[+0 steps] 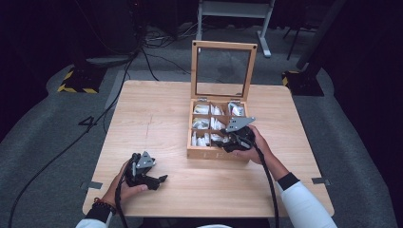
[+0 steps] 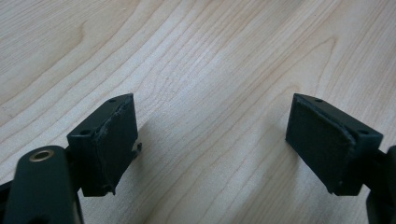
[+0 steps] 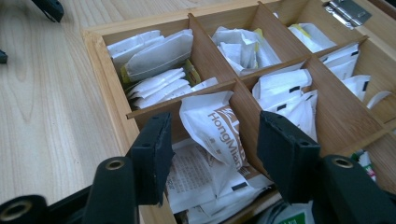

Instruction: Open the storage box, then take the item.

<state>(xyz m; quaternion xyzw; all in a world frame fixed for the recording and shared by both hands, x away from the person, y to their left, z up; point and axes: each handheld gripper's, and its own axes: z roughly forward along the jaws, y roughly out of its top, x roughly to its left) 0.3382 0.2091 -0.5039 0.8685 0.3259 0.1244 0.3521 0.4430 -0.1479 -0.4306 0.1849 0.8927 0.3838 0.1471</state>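
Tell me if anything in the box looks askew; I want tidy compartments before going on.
One white HongMian sachet stands tilted, leaning over a divider of the wooden box instead of lying flat like its neighbours. It sits between the open jaws of the right gripper. Other packets look loosely heaped, nothing spilled outside.

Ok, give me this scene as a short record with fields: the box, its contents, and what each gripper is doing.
surface: wooden table
box: wooden compartment box, glass-panelled lid standing open
contents: white sachets in the compartments; one reads HongMian
right gripper: over the box's near compartment, jaws either side of the HongMian sachet, pads not pressing it
left gripper: open, nothing between the jaws, low over bare table, apart from the box
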